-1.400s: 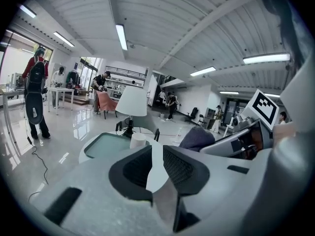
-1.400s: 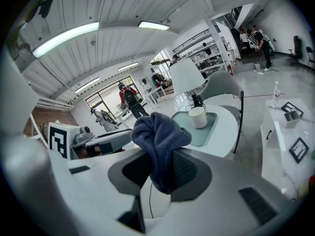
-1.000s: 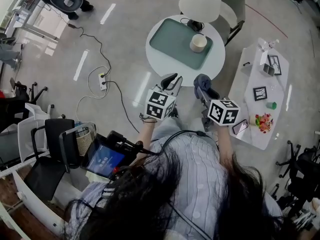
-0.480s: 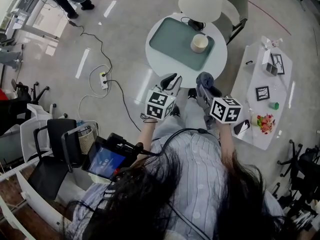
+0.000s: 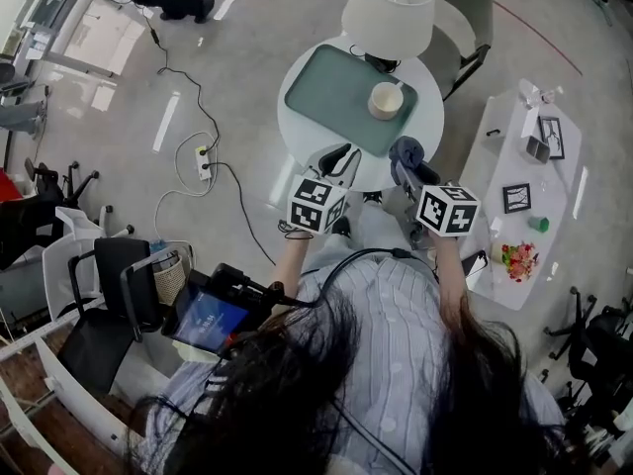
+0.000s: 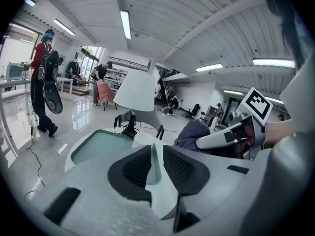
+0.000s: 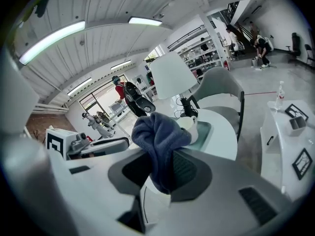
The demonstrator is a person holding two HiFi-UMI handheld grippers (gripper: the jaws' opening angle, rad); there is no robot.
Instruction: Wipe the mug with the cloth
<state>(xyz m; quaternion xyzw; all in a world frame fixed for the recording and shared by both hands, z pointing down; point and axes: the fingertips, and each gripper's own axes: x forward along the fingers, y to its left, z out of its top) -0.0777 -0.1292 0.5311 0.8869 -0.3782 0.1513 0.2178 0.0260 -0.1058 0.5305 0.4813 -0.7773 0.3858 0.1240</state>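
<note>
A cream mug (image 5: pixel 386 100) stands at the right end of a green tray (image 5: pixel 331 87) on a round white table (image 5: pixel 425 132). My right gripper (image 5: pixel 406 163) is at the table's near edge, shut on a blue-grey cloth (image 5: pixel 404 150) that bunches above its jaws. From the right gripper view, the cloth (image 7: pixel 160 134) hangs between the pads, with the mug (image 7: pixel 191 128) just beyond. My left gripper (image 5: pixel 339 159) hovers beside it at the table edge with nothing in it. Its jaws (image 6: pixel 156 150) are almost together. The mug (image 6: pixel 142 140) shows past them.
A white-shaded lamp (image 5: pixel 394 8) stands behind the tray, and a grey chair (image 5: pixel 470 13) behind the table. A low white side table (image 5: pixel 499 221) with picture frames and small items is to the right. A power strip with cables (image 5: pixel 203 156) lies on the floor at left.
Both grippers have come closer to the round table and now reach its near edge. The cloth stays in the right gripper. The mug has not moved on the tray.
</note>
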